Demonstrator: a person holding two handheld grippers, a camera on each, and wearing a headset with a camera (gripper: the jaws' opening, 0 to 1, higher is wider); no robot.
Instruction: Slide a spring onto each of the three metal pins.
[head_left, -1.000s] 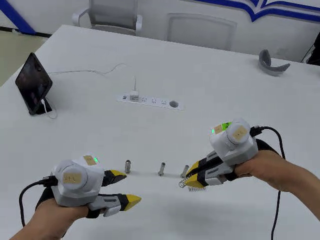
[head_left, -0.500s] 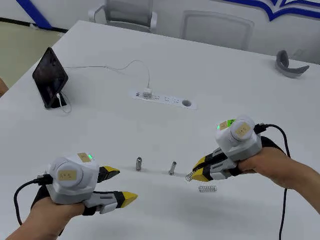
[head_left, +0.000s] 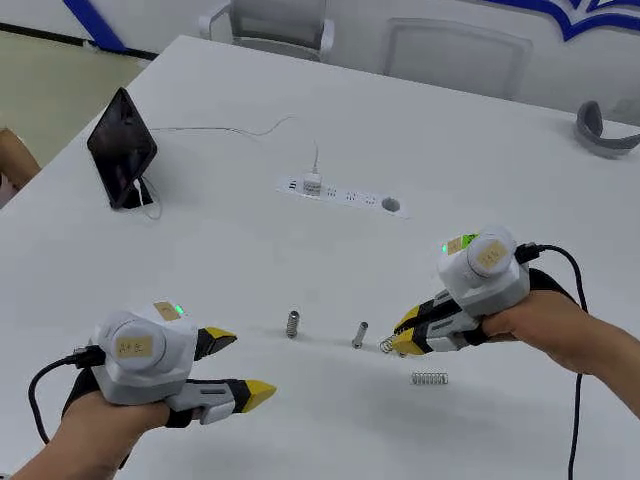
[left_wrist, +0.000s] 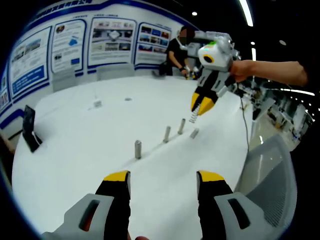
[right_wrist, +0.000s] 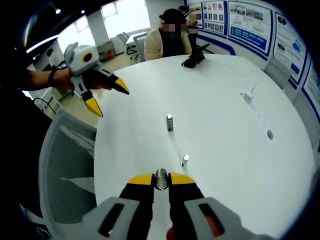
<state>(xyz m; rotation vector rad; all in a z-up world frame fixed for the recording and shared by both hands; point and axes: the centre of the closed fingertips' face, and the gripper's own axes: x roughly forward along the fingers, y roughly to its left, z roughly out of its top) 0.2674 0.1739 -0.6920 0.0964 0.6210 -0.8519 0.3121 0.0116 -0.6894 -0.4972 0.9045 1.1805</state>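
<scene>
White table (head_left: 200, 250), three pins upright in a row, apart. The left pin (head_left: 292, 323) and middle pin (head_left: 360, 335) are clear in the head view. You see the far pin (left_wrist: 182, 126) in the left gripper view.

Your right gripper (head_left: 403, 343) is clamped on a spring (head_left: 386, 346). It is pinched between the yellow tips with one end sticking out, just at 3 o'clock of the middle pin. In the left gripper view it hangs above the table near the far pin.

A loose spring (head_left: 429, 378) lies flat at 5 o'clock of those tips.

Your left gripper (head_left: 243, 363) sits at 8 o'clock of the left pin, jaws spread, nothing in them.

Power strip (head_left: 340, 195) at 12 o'clock of the row, tablet (head_left: 122, 147) at 10.
</scene>
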